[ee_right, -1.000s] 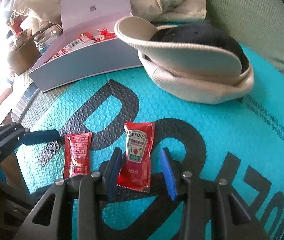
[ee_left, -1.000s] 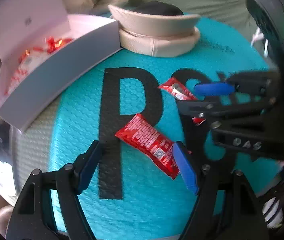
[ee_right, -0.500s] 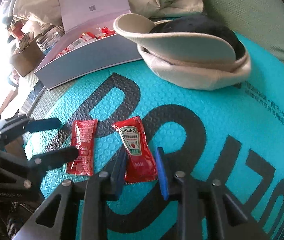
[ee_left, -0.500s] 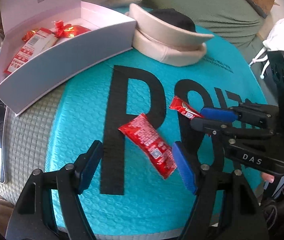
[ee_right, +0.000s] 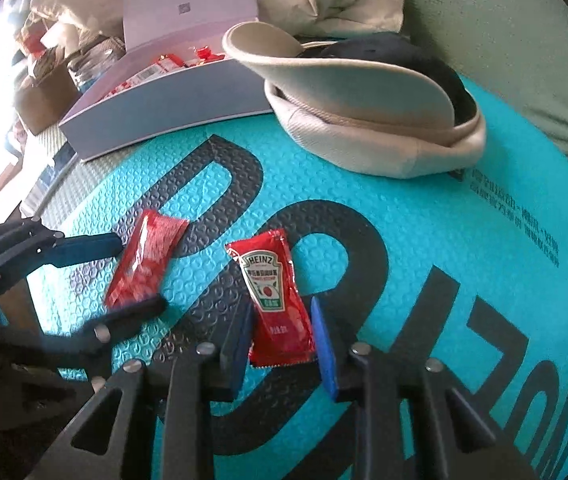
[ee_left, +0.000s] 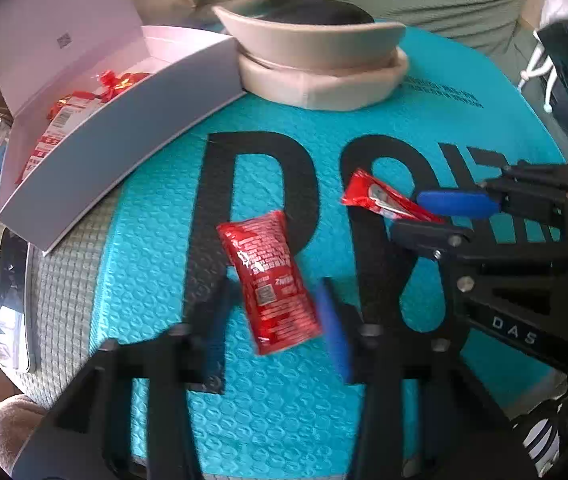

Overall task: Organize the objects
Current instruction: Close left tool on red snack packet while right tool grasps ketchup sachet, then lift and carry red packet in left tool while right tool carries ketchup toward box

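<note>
Two red ketchup sachets lie on a teal bubble mailer [ee_left: 164, 240]. One sachet [ee_left: 270, 280], back side up, lies between the fingers of my left gripper [ee_left: 276, 312], which is open and blurred around it. The Heinz sachet [ee_right: 276, 300] lies between the fingers of my right gripper [ee_right: 282, 332], which stands close on both sides of it without clear contact. In the left wrist view the Heinz sachet [ee_left: 384, 200] and right gripper [ee_left: 436, 216] show at right. In the right wrist view the other sachet [ee_right: 144, 260] and left gripper [ee_right: 124, 276] show at left.
An open white box [ee_left: 124, 128] holding several red packets stands at the back left, also in the right wrist view [ee_right: 164, 112]. A beige and black cap [ee_left: 316, 68] lies behind the mailer. A phone [ee_left: 12, 300] lies at the left edge.
My left gripper has moved forward around its sachet and its fingers have narrowed. My right gripper has stayed around the Heinz sachet, which now sits deeper between the fingers.
</note>
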`<state>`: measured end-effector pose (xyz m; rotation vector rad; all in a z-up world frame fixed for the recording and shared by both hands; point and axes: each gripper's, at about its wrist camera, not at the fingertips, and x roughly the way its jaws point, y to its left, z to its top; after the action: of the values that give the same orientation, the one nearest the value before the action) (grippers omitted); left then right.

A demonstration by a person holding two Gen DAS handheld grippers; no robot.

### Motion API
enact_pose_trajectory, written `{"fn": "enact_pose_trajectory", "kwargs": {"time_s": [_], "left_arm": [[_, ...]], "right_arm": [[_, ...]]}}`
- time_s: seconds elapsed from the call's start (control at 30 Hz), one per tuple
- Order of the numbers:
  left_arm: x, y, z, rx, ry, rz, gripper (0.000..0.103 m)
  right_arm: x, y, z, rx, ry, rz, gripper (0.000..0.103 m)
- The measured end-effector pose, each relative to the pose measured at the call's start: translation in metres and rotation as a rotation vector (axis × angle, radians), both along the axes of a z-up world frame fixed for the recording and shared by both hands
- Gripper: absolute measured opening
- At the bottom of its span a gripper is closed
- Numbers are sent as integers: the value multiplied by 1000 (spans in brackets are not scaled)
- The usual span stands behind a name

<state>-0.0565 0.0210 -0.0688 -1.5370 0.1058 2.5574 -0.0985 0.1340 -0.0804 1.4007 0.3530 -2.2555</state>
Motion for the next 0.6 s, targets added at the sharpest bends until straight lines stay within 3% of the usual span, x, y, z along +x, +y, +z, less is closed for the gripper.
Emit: {"fn": "enact_pose_trajectory", "kwargs": {"time_s": [0.17,0.4,0.6], "left_arm": [[-1,-19,2,96,-18,-1,21],[-1,-47,0,277,-60,29,19],[2,-47,2,277,-53,33,19]], "right_arm": [[3,0,-1,1,10,-4,29],[7,6,-1,-49,-15,-9,26],[13,6,2,-65,-28,-5,18]]}}
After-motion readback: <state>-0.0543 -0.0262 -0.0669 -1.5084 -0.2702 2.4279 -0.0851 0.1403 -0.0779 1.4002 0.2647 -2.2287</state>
